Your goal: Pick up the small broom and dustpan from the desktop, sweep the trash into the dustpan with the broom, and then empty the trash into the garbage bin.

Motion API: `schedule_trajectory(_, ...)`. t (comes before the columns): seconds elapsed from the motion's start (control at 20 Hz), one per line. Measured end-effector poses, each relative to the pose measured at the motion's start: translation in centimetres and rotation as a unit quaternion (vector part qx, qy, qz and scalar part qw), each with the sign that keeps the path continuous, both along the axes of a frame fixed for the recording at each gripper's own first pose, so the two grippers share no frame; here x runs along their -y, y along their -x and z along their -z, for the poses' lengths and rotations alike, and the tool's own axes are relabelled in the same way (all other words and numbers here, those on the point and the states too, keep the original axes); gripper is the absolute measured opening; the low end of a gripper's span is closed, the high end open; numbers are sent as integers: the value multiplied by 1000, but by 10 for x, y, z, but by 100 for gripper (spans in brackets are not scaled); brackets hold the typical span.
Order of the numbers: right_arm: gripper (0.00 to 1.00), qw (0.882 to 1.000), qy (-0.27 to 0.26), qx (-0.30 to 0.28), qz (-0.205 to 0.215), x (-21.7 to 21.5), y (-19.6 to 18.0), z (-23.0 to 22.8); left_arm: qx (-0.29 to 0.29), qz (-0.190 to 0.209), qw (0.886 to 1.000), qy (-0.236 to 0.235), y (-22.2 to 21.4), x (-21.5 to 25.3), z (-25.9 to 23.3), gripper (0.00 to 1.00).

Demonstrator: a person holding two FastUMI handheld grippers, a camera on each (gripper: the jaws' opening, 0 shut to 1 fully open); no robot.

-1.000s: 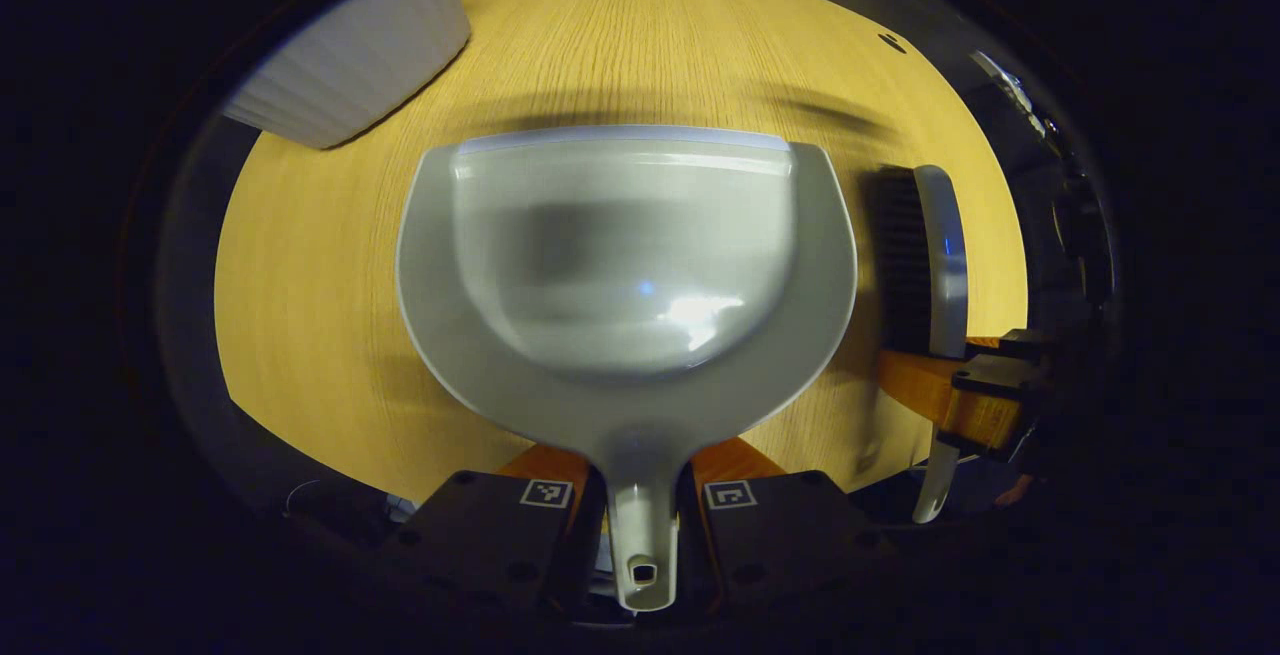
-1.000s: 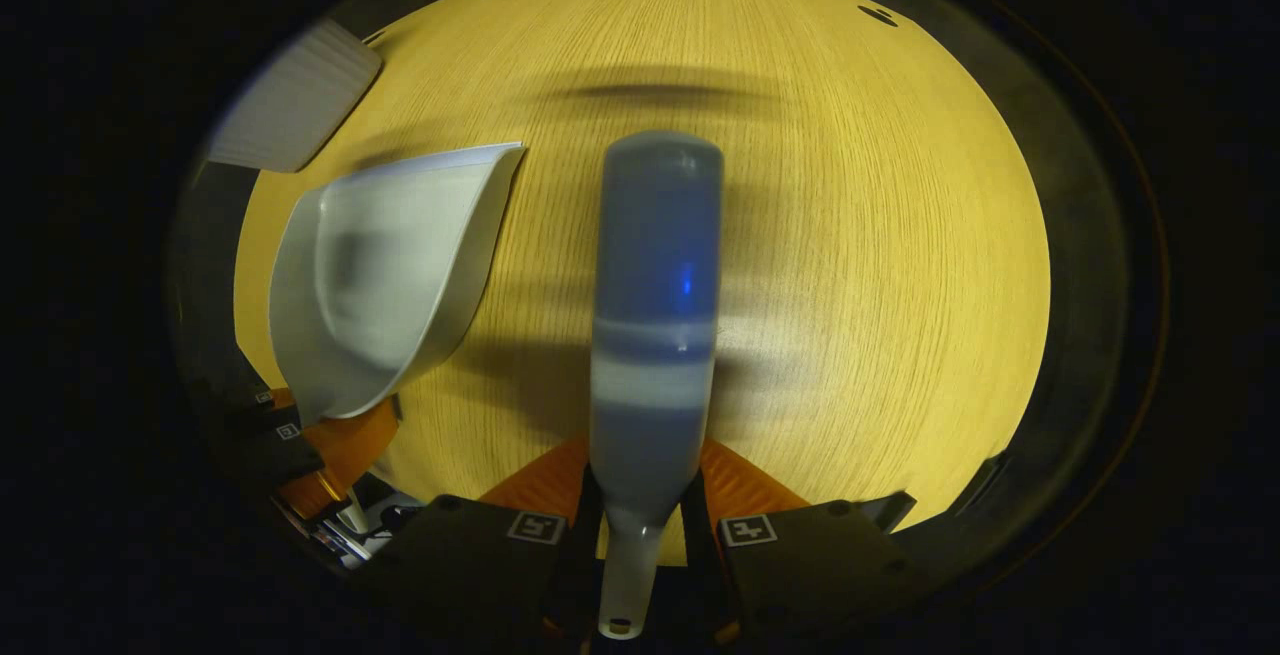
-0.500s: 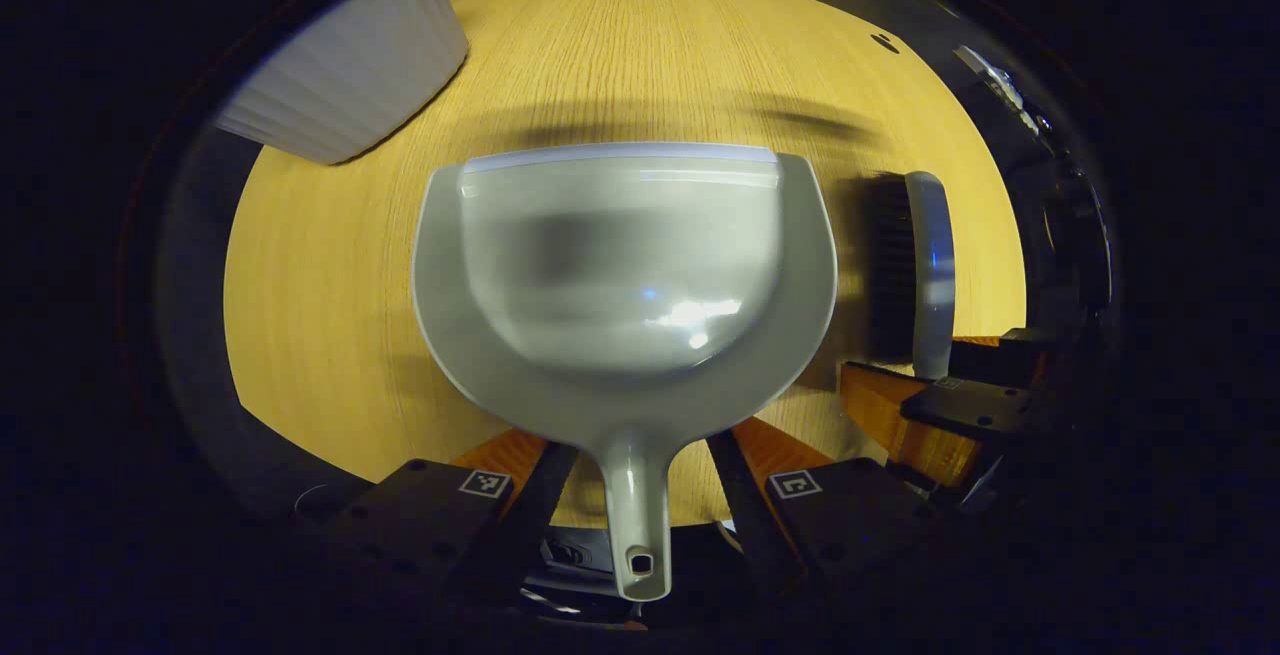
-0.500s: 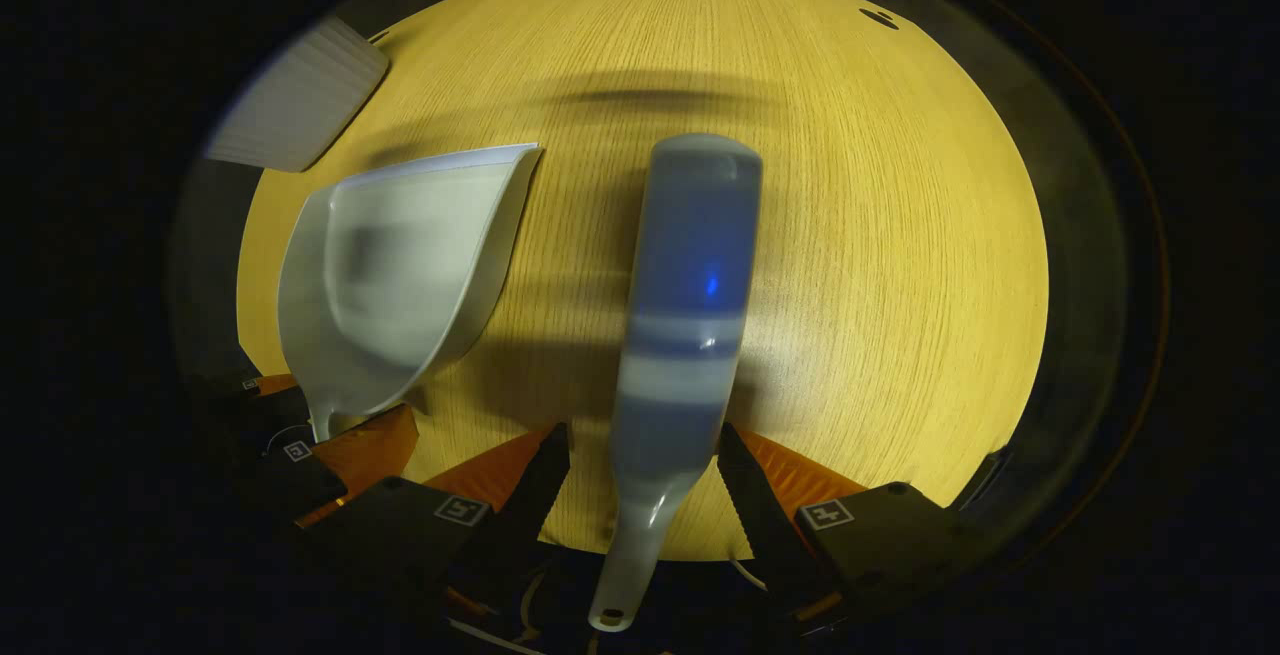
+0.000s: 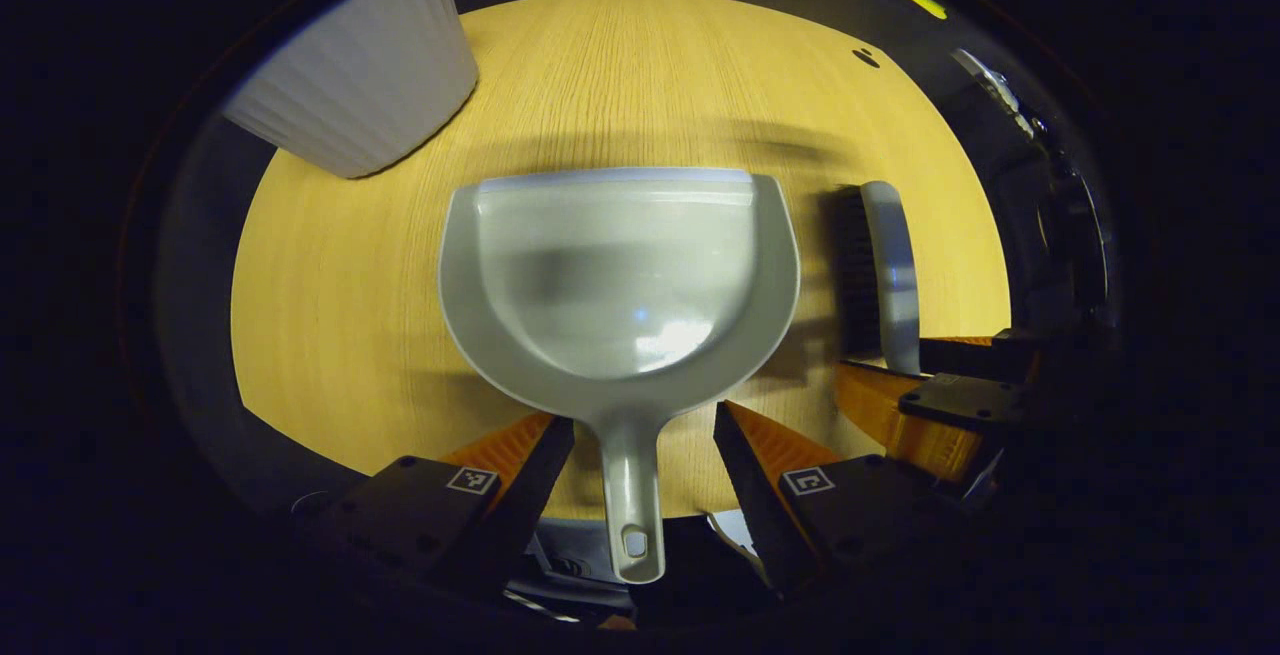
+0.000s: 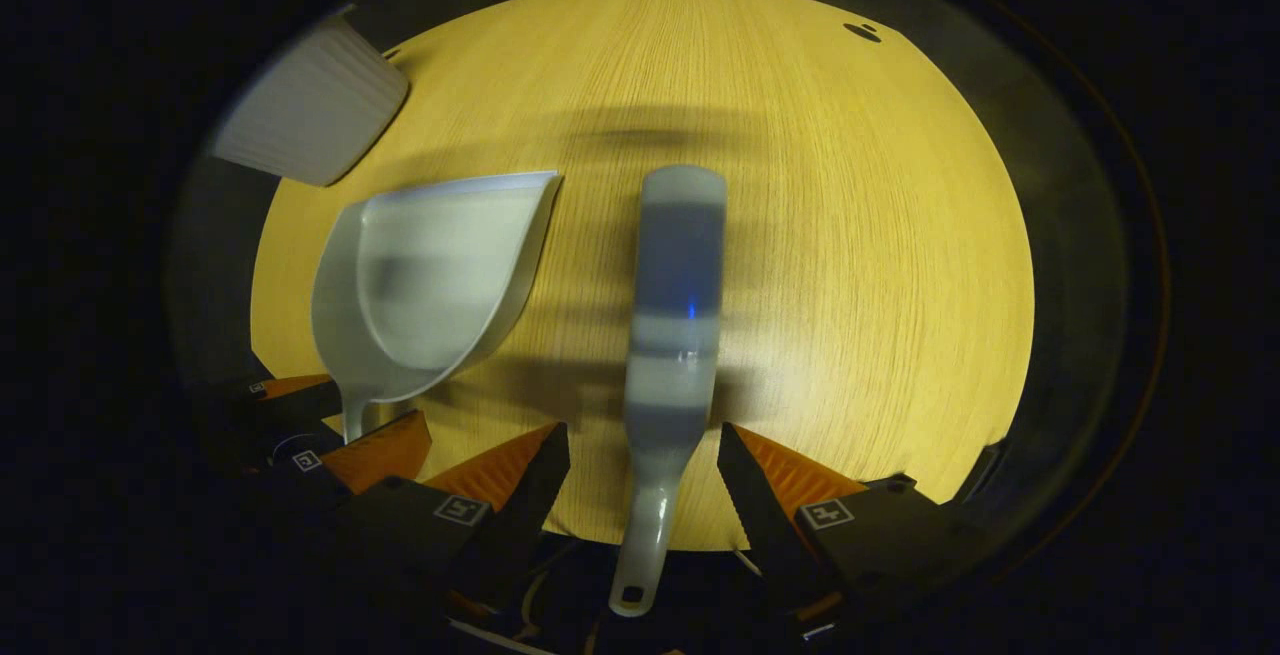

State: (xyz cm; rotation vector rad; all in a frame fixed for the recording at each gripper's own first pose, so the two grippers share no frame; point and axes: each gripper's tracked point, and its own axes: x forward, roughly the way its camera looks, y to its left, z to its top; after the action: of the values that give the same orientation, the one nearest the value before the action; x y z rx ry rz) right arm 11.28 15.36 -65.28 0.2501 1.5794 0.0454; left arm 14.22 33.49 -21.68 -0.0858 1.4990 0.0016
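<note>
A grey dustpan (image 5: 620,275) lies flat on the wooden desktop (image 5: 340,265), its handle pointing back between the spread fingers of my left gripper (image 5: 640,430), which is open and clear of the handle. The small broom (image 6: 678,285), grey-backed with dark bristles, lies on the desktop beside the dustpan (image 6: 430,285). Its thin handle runs between the fingers of my right gripper (image 6: 640,435), which is open and not touching it. In the left gripper view the broom (image 5: 885,265) lies to the dustpan's right, with the right gripper (image 5: 940,405) behind it.
A white ribbed garbage bin (image 5: 355,85) stands at the desktop's far left, also seen as the bin (image 6: 310,115) in the right gripper view. A small dark hole (image 6: 860,32) marks the desktop's far right. The desktop edge runs just in front of both grippers.
Both grippers opened, letting go of the dustpan handle and the broom handle, and have drawn back. The dustpan and broom now lie on the desktop, farther from the cameras.
</note>
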Motion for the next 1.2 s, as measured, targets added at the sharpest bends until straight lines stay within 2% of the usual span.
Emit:
schedule_trajectory(0.05, 99, 1000, 1, 12, 3, 2, -1, -7, 13, 4, 1000, -4, 1, -1, -6, 86)
schedule_trajectory(0.1, 96, 1000, 0, 26, 7, 4, -2, -15, 26, 8, 1000, -7, 1, -1, -12, 86)
schedule_trajectory(0.35, 96, 994, -7, 100, 36, 12, 4, -68, 106, 26, 994, -7, 15, 6, -47, 86)
schedule_trajectory(0.5, 96, 987, -16, 153, 51, 12, 10, -103, 159, 37, 987, 1, 24, 12, -78, 86)
schedule_trajectory(0.6, 96, 979, -46, 186, 66, 3, 16, -131, 204, 45, 978, 10, 27, 19, -103, 86)
schedule_trajectory(0.7, 92, 971, -54, 221, 71, 7, 22, -158, 254, 57, 966, 15, 30, 28, -133, 86)
schedule_trajectory(0.75, 96, 966, -53, 243, 69, 10, 23, -171, 281, 63, 957, 14, 29, 30, -144, 86)
schedule_trajectory(0.8, 92, 961, -52, 264, 63, 13, 24, -184, 308, 66, 949, 9, 29, 32, -158, 86)
schedule_trajectory(0.9, 96, 947, -48, 312, 54, 22, 19, -212, 360, 66, 931, 3, 34, 34, -188, 86)
schedule_trajectory(1.1, 95, 905, -46, 420, 44, 45, -5, -285, 451, 54, 891, -6, 56, 24, -245, 85)
schedule_trajectory(1.2, 95, 888, -47, 455, 36, 60, -7, -314, 488, 41, 872, -21, 68, 15, -263, 85)
